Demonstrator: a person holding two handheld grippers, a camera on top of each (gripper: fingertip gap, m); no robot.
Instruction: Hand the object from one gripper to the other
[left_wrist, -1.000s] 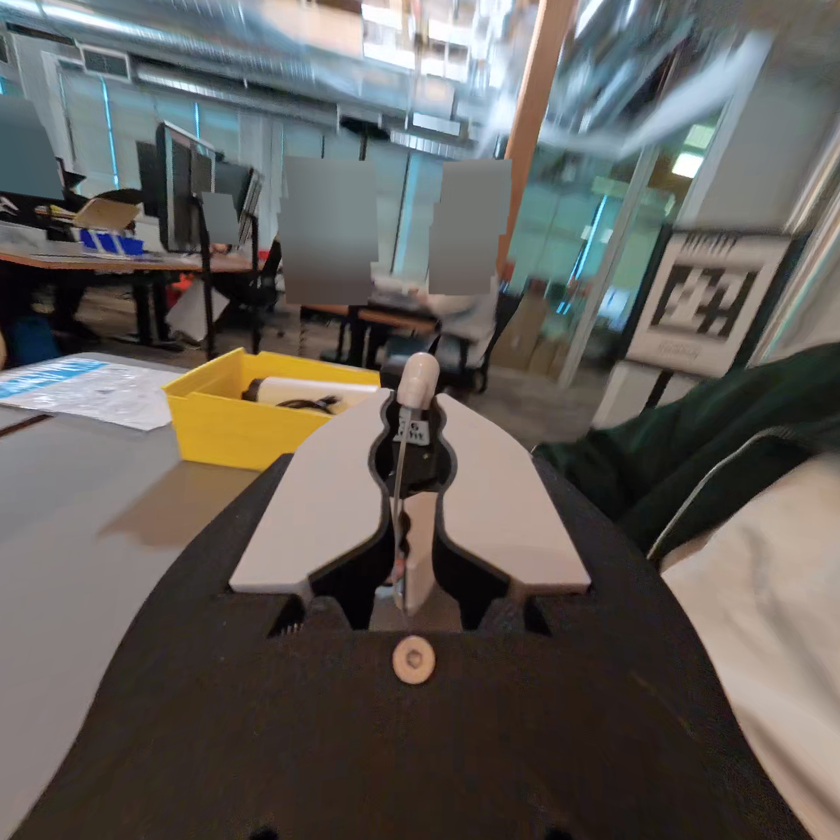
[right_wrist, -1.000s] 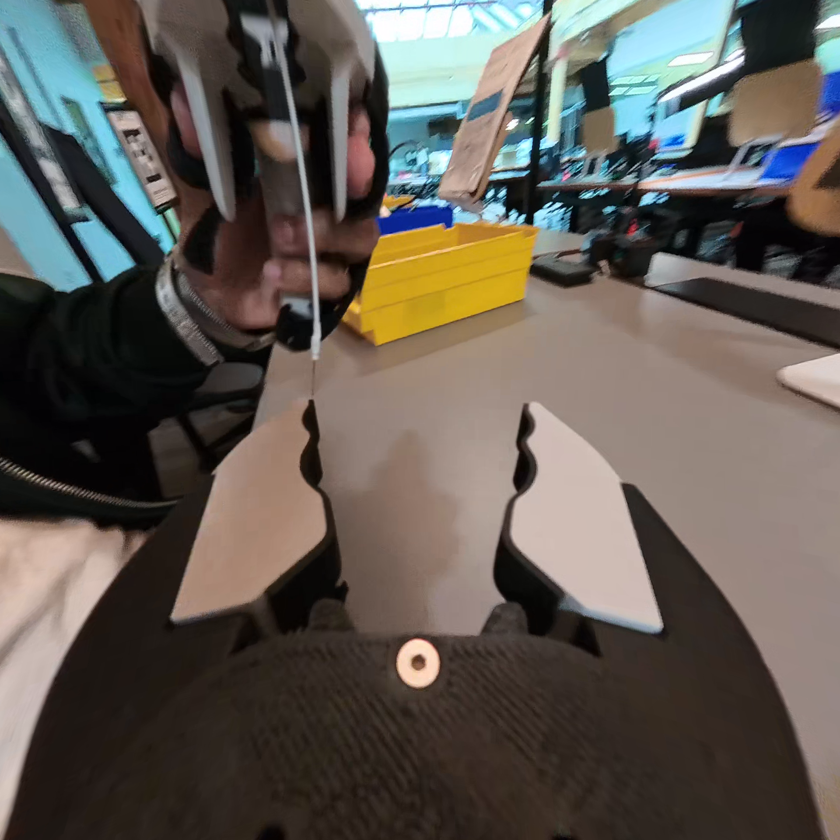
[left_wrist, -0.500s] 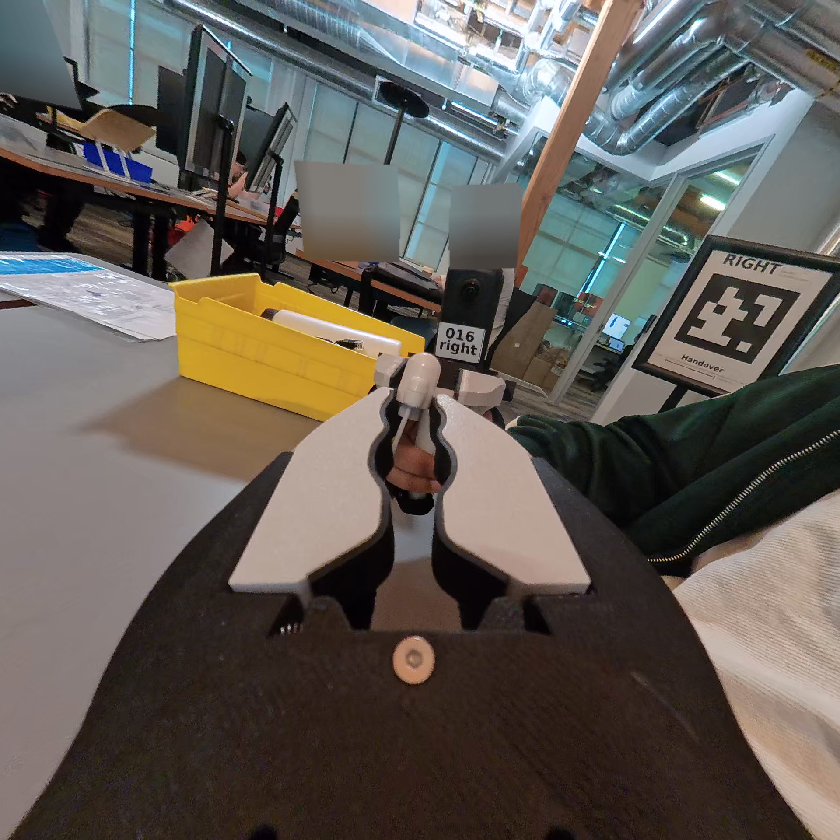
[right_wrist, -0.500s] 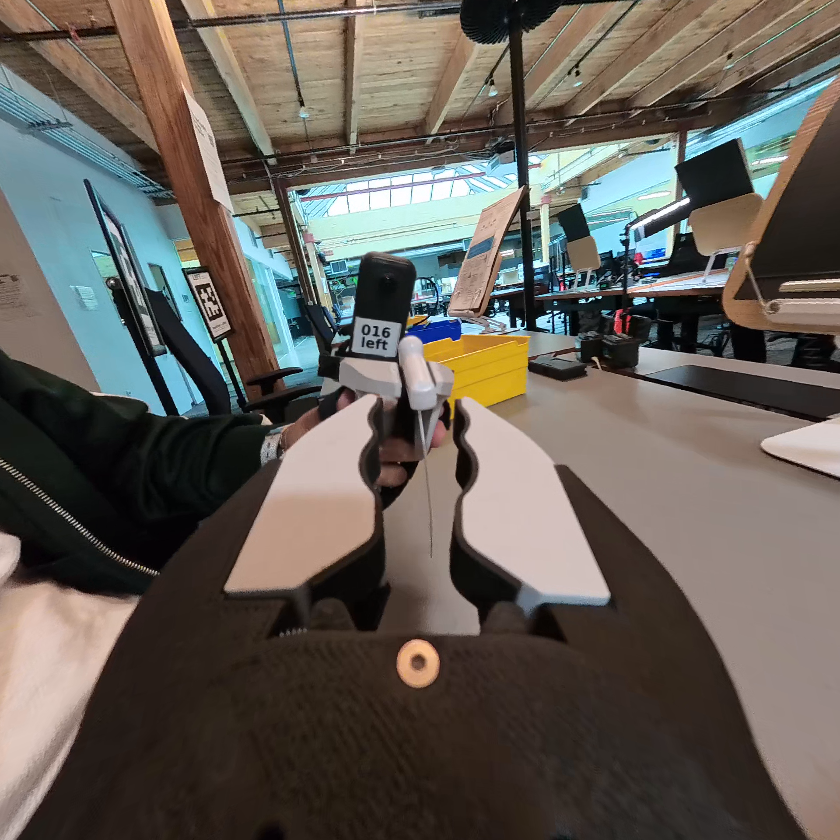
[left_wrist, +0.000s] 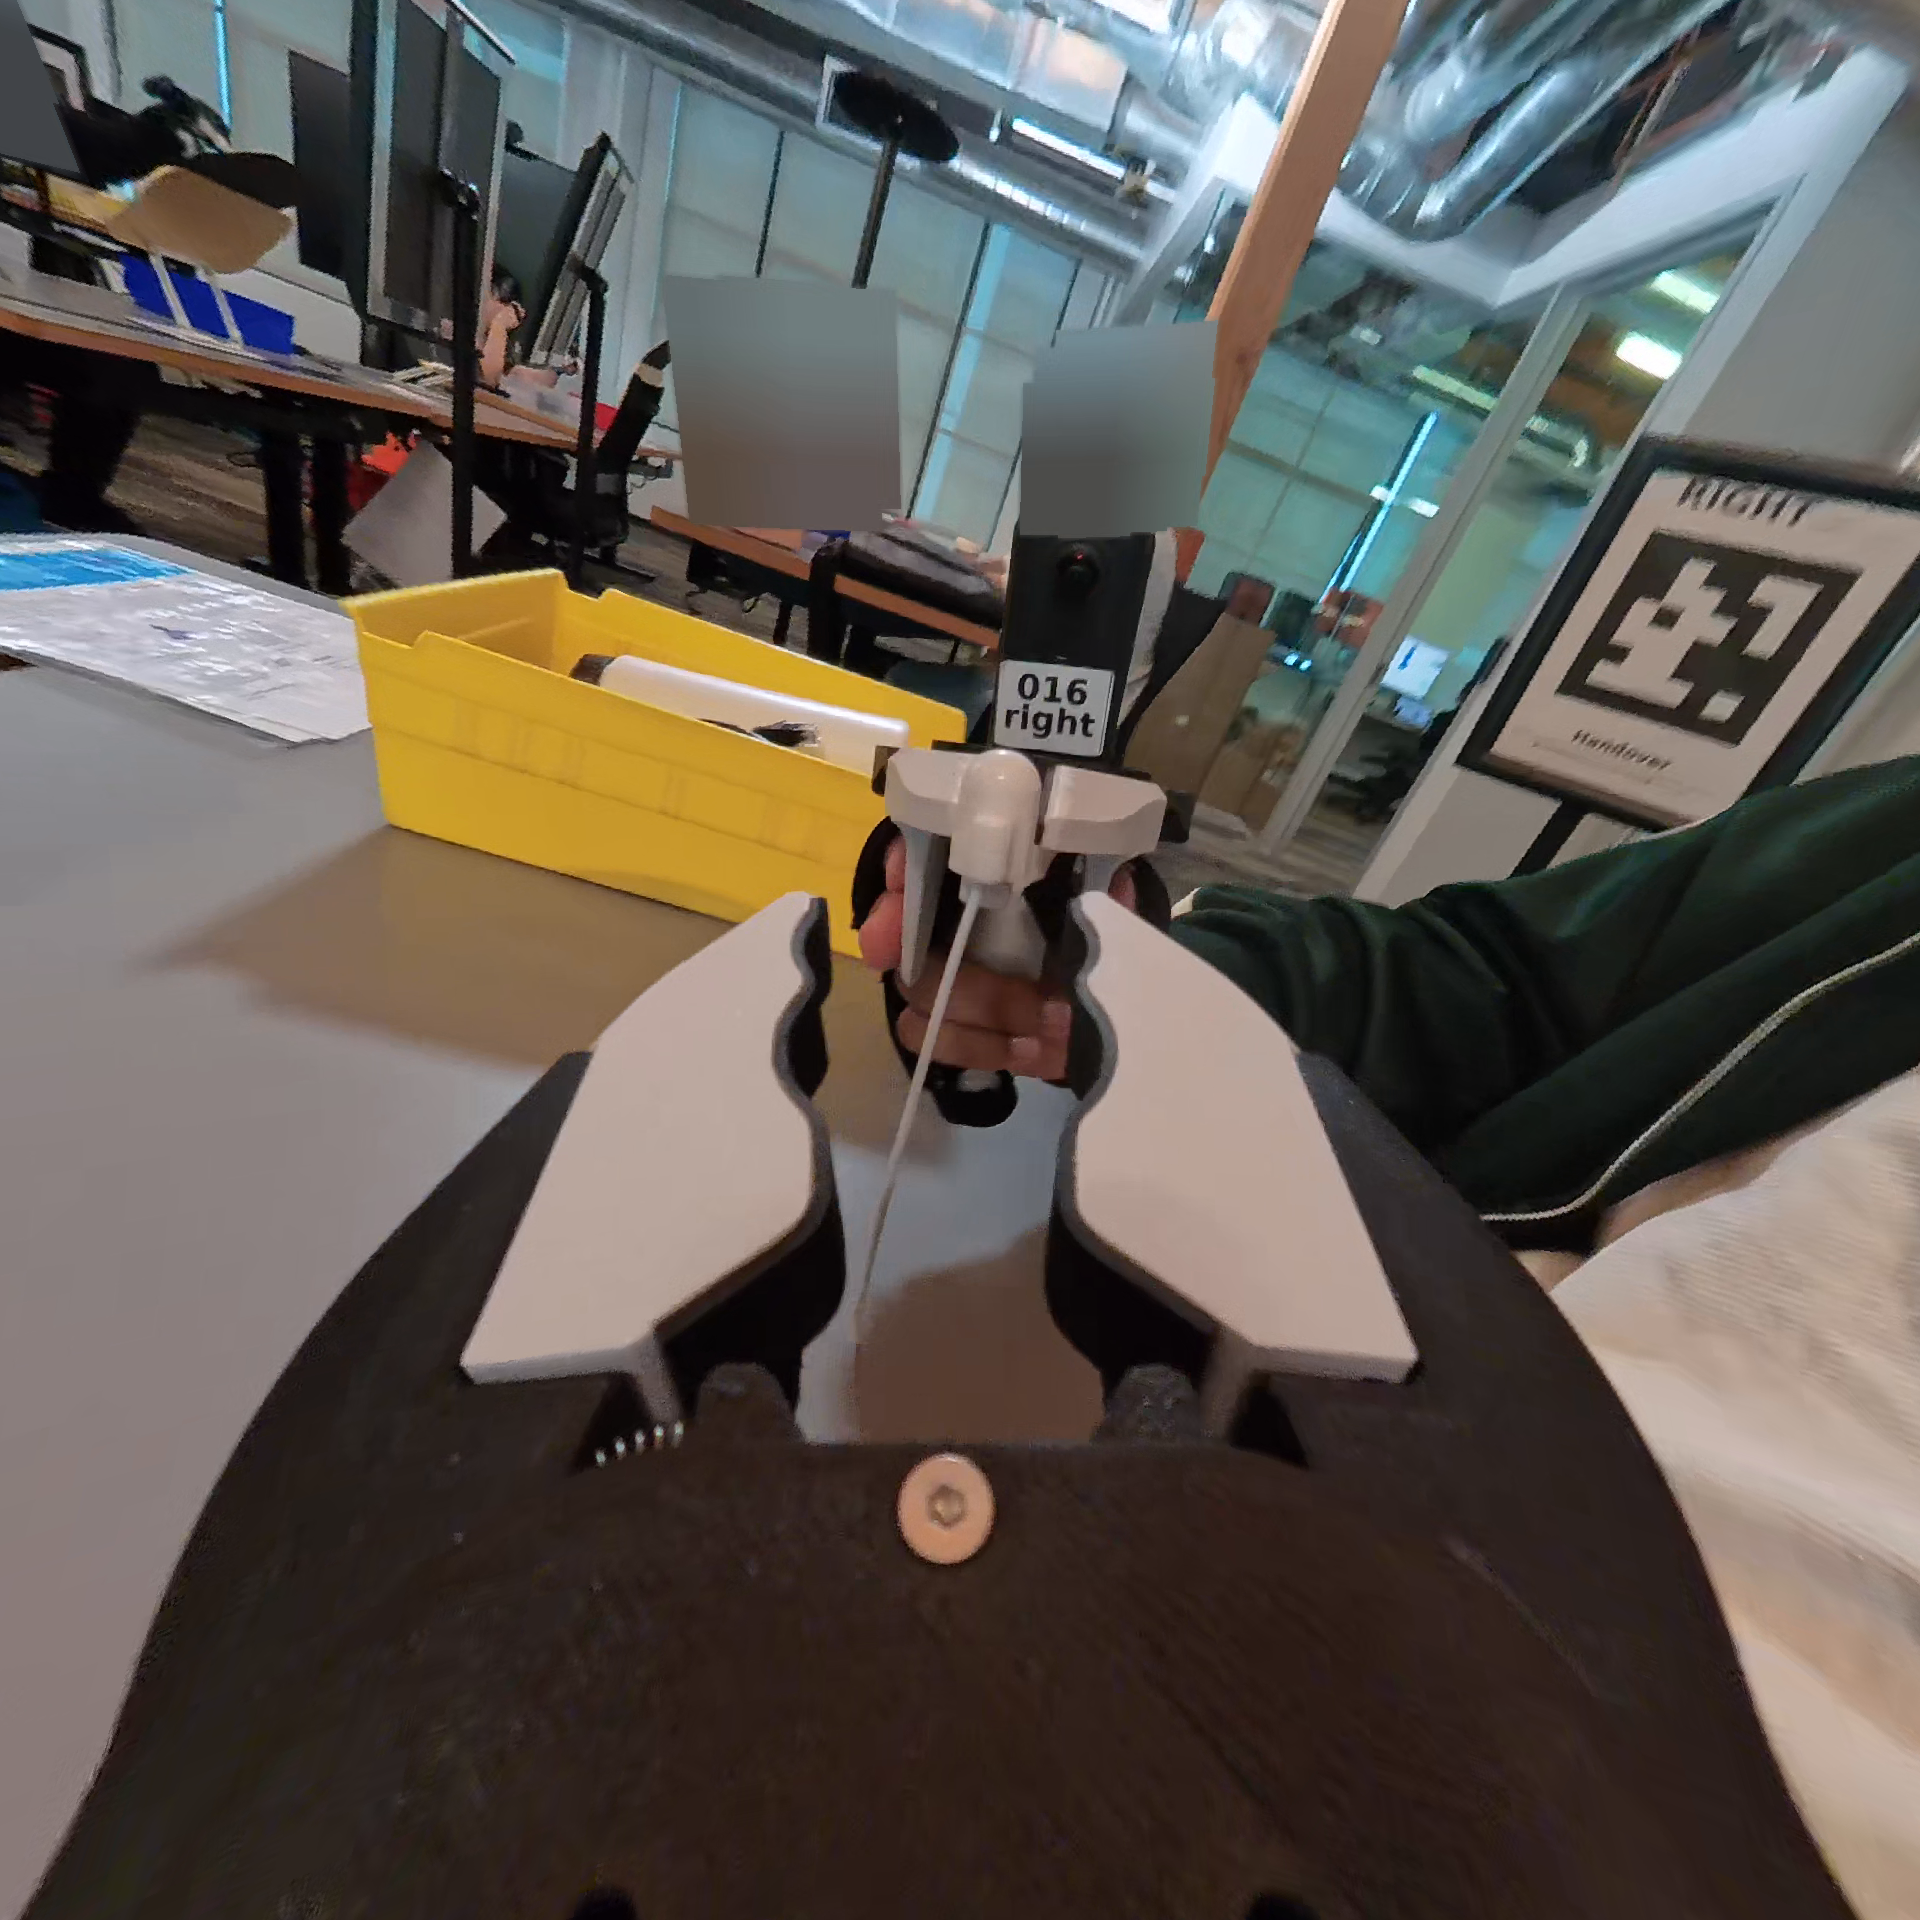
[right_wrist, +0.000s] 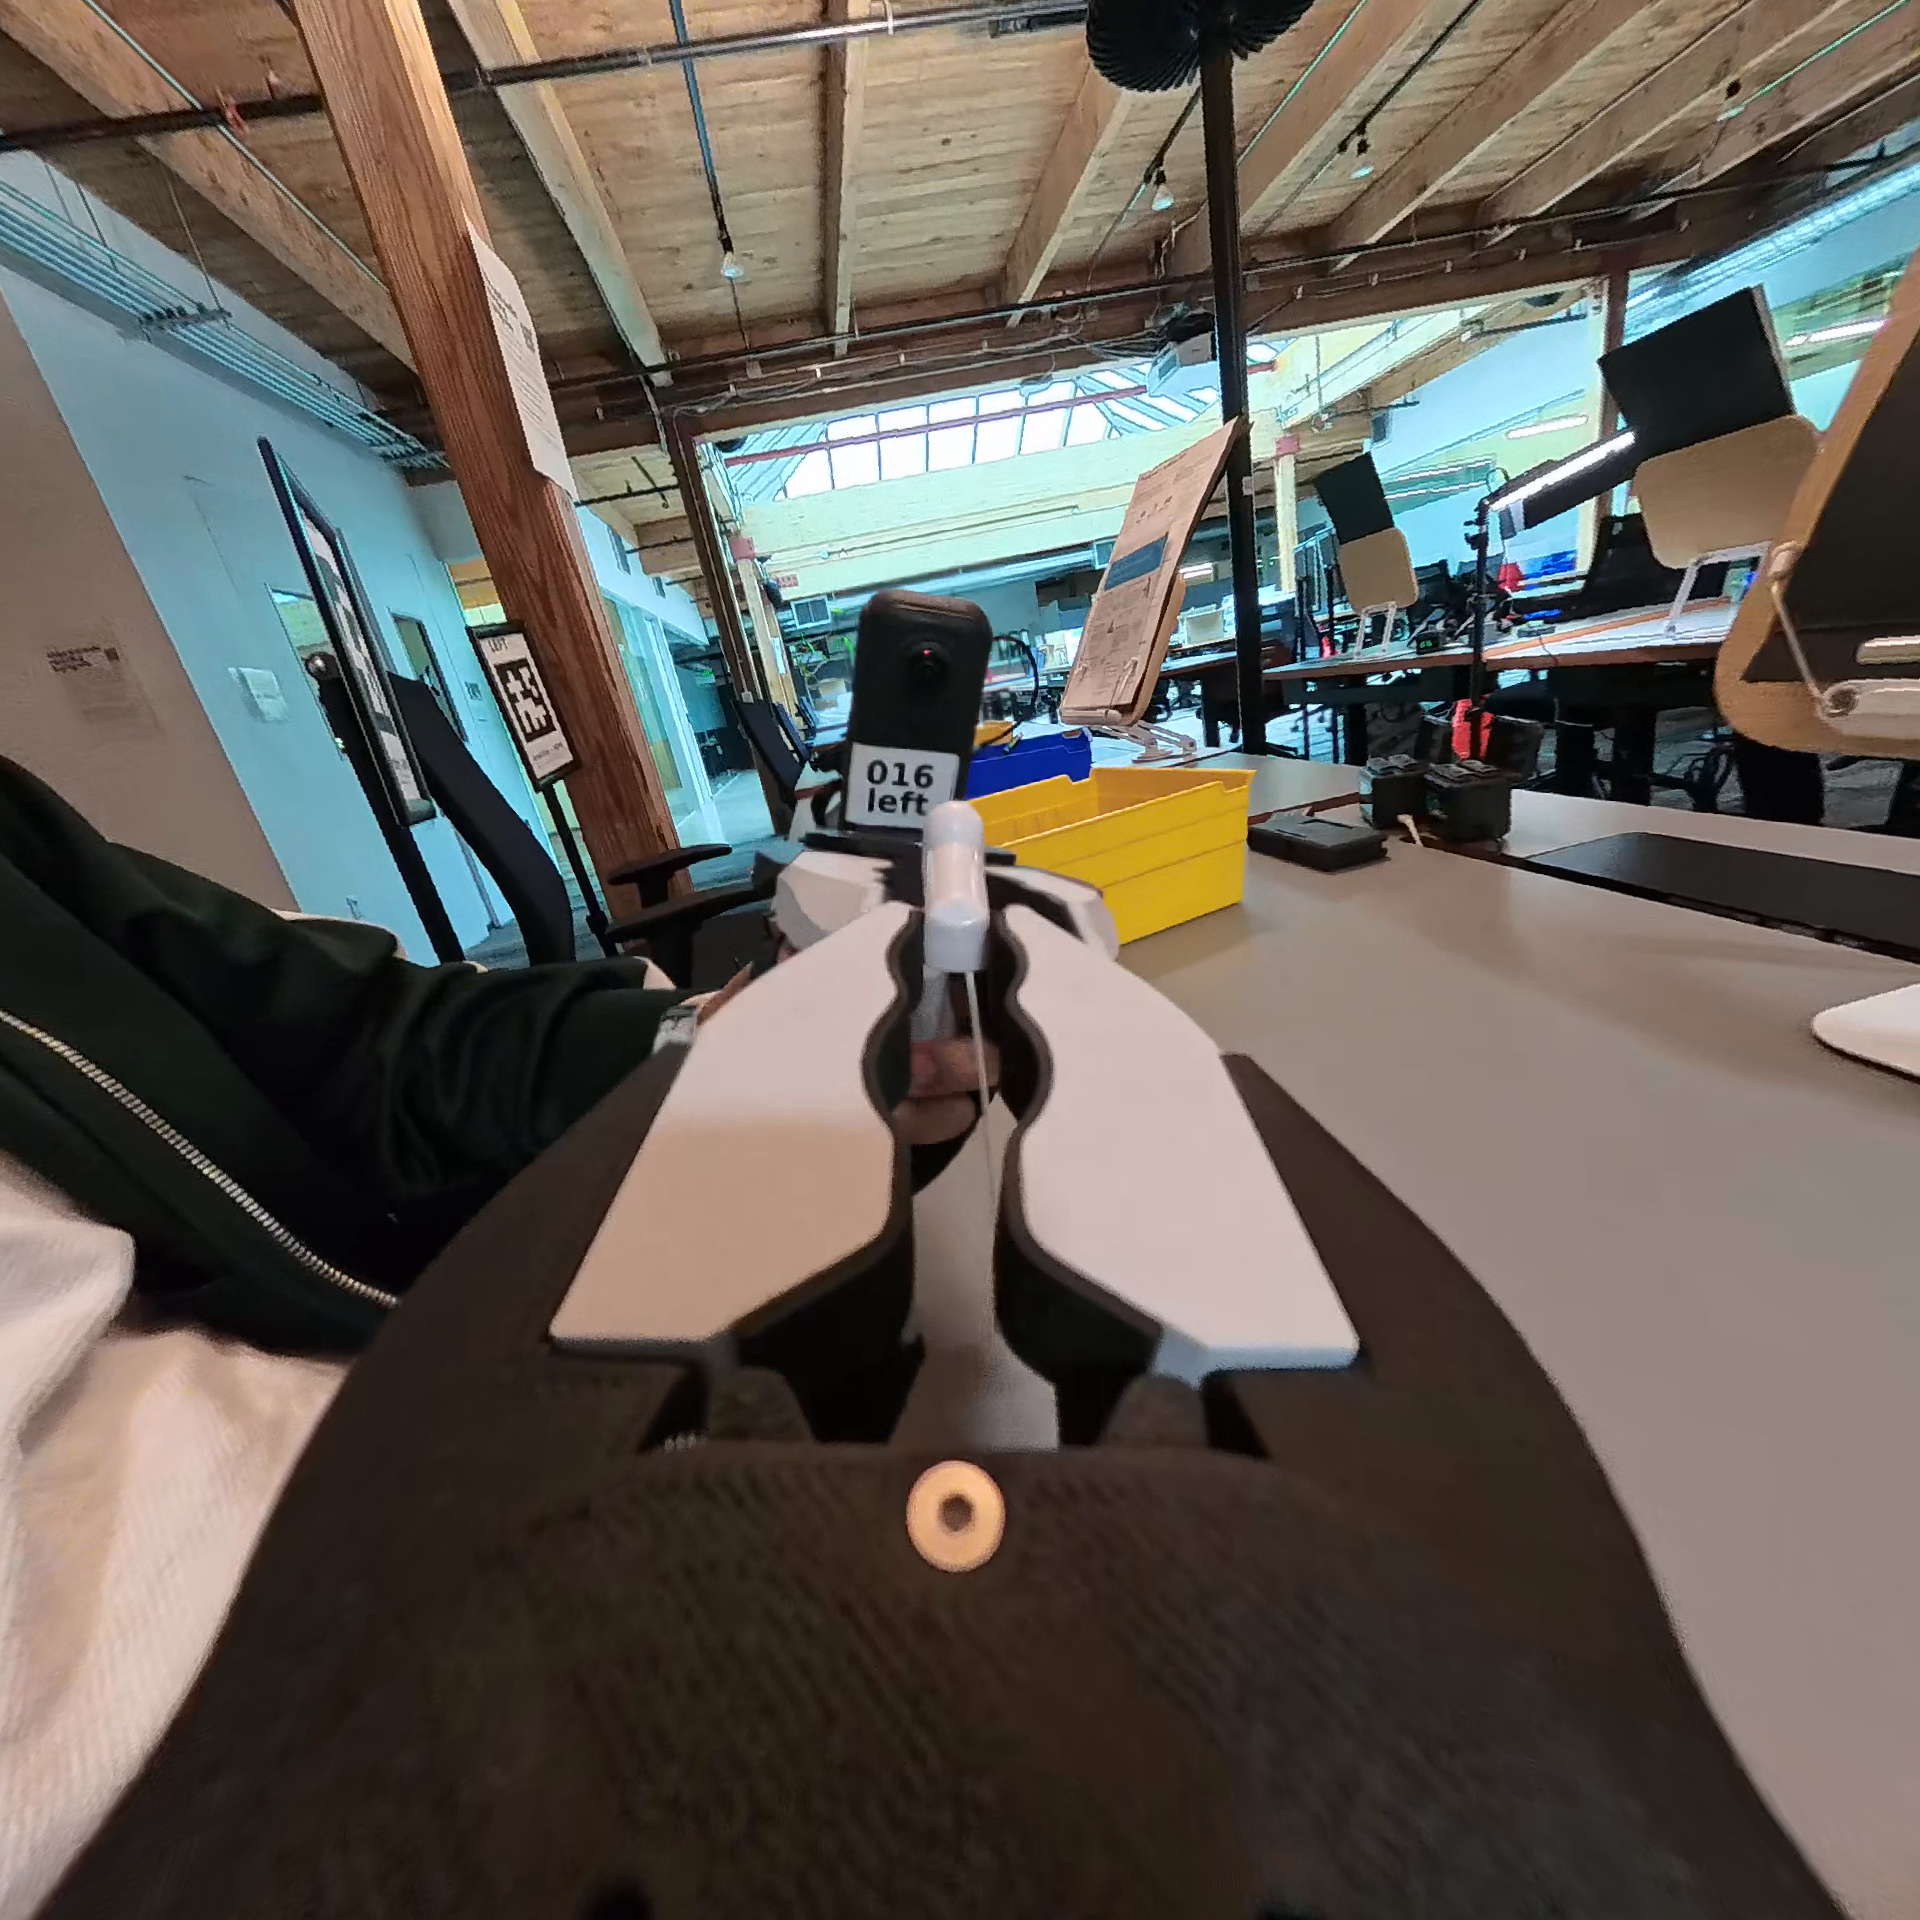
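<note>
The object is a small white cap-shaped piece (left_wrist: 995, 821) with a thin white cord (left_wrist: 914, 1091) hanging from it. My right gripper (right_wrist: 956, 930) is shut on it (right_wrist: 951, 894), cord dangling between its fingers. In the left wrist view the right gripper (left_wrist: 1003, 831) faces me, clamping the piece upright above the grey table (left_wrist: 208, 1039). My left gripper (left_wrist: 951, 925) is open, its jaws spread apart just short of the piece and not touching it. Its white fingers (right_wrist: 821, 899) show behind the object in the right wrist view.
A yellow bin (left_wrist: 582, 727) holding a white cylinder stands on the table behind the grippers; it also shows in the right wrist view (right_wrist: 1132, 842). Papers (left_wrist: 177, 644) lie far left. Black devices (right_wrist: 1434, 800) sit at the back. A green sleeve (left_wrist: 1558, 987) is on the right. The grippers are tip to tip, or close to it.
The left gripper held the object with the right one open; the right gripper closed on it, then the left gripper opened and drew back slightly.
</note>
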